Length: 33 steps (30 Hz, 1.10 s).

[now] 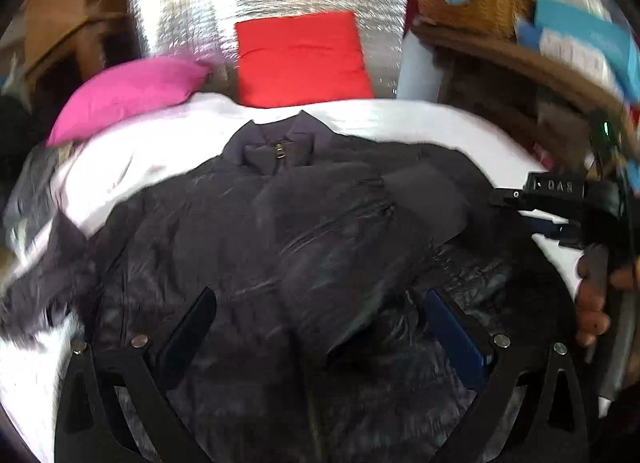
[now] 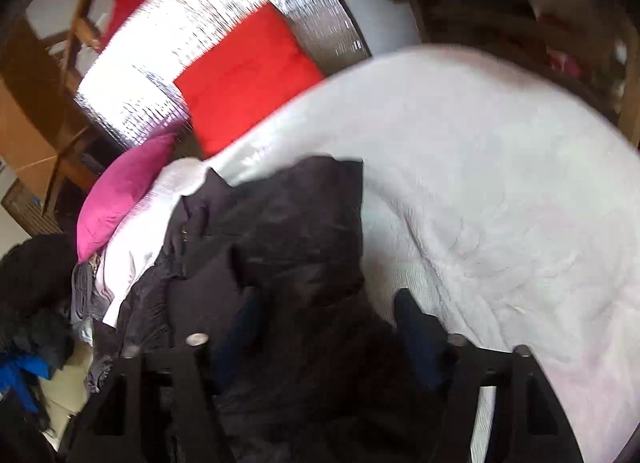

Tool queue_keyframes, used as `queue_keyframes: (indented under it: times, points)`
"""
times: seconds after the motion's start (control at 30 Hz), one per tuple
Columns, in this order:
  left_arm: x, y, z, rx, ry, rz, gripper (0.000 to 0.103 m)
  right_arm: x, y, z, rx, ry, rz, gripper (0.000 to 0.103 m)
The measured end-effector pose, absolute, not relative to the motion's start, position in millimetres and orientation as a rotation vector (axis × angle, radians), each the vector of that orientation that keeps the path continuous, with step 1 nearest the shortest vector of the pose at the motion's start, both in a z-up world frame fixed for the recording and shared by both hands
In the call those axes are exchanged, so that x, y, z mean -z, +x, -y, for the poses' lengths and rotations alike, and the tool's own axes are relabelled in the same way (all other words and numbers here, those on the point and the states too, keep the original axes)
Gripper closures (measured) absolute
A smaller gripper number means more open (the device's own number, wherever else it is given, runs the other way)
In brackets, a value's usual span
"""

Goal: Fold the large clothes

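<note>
The bed (image 1: 400, 119) has a white cover. A dark jacket (image 1: 280, 223) lies spread on it, with the collar toward the head end. A pink pillow (image 1: 128, 97) and a red cushion (image 1: 302, 59) rest at the head end, just beside each other.

Bare white bedding (image 2: 500, 183) open from 12 to 4 o'clock of the jacket (image 2: 288, 231), blocked at 11 by pink pillow (image 2: 120, 195) and red cushion (image 2: 240, 83), clothes pile (image 2: 32, 303) crowding 9 off the bed edge.
</note>
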State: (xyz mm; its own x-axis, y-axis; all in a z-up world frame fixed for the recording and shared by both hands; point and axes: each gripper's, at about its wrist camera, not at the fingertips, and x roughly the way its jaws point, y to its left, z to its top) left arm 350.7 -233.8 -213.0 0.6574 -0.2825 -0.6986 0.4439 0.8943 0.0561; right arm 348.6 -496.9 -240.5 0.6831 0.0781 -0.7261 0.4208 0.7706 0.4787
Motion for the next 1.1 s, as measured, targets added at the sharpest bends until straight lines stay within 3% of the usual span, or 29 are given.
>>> queue_keyframes:
  times: [0.13,0.27,0.33,0.73,0.83,1.0,1.1]
  points:
    - [230.3,373.1,244.2,0.324,0.281,-0.785,0.003,258.2,356.2,503.2,0.210,0.714,-0.860,0.062]
    - [234.6,388.5,225.7,0.364,0.165,-0.862,0.045,261.9,359.3,505.3,0.220,0.709,-0.877,0.064]
    - [233.1,388.3,213.4,0.347,0.137,-0.873,0.049,265.3,360.6,502.0,0.221,0.706,-0.880,0.064]
    - [208.3,377.1,74.4,0.159,-0.040,-0.905,0.042,261.7,347.8,500.1,0.264,0.683,-0.881,0.064]
    - [202.0,378.1,44.0,0.112,-0.095,-0.879,0.034,253.2,343.6,495.2,0.303,0.629,-0.886,0.052]
    - [200.1,383.1,36.6,0.082,-0.163,-0.883,0.023,197.8,326.4,461.3,0.331,0.468,-0.680,0.047]
    - [200.1,383.5,37.0,0.074,-0.151,-0.888,0.022,180.7,327.4,436.1,0.078,0.559,-0.604,0.027]
